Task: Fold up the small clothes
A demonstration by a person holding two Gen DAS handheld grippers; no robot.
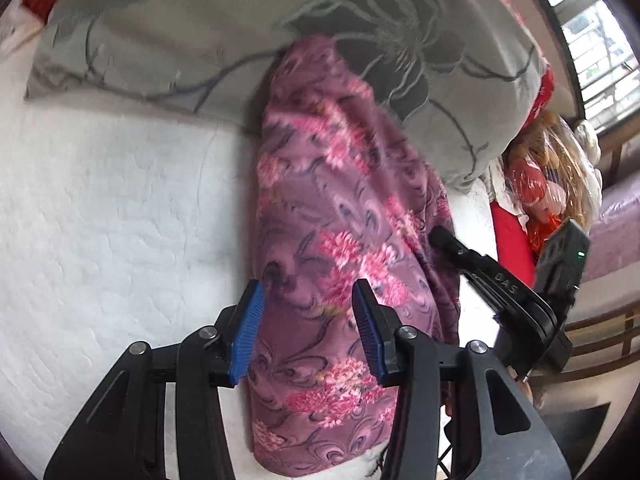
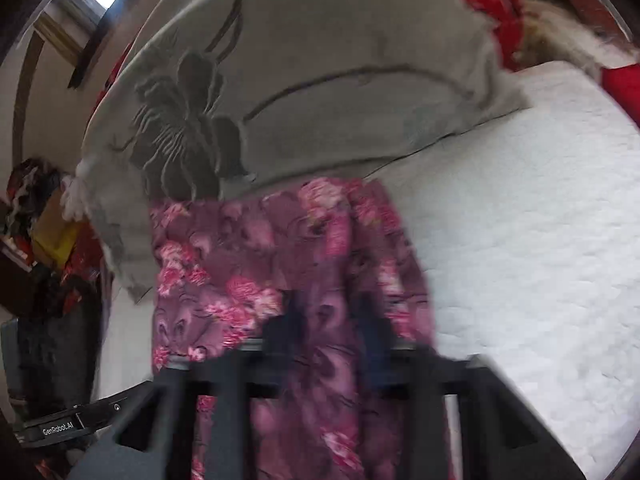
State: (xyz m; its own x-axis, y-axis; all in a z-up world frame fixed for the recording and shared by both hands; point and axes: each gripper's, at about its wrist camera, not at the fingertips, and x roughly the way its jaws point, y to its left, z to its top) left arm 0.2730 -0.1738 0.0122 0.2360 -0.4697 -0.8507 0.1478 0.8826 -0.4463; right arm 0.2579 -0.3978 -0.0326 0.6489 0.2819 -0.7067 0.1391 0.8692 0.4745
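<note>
Legibly, "GenRobot.AI" label (image 2: 58, 429); "DAS" lettering (image 1: 506, 279)

My left tool (image 1: 308, 320) hangs over the purple floral garment (image 1: 340, 216), blue pads parted, cloth showing between them but not pinched. The garment lies lengthwise on the white bed (image 1: 120, 208), its far end against the grey flowered pillow (image 1: 240, 24). My right tool (image 1: 440, 238) noses into its right edge.

Purple pink-flowered garment (image 1: 340, 208), lengthwise on white bedcover, far end against grey pillow
</note>
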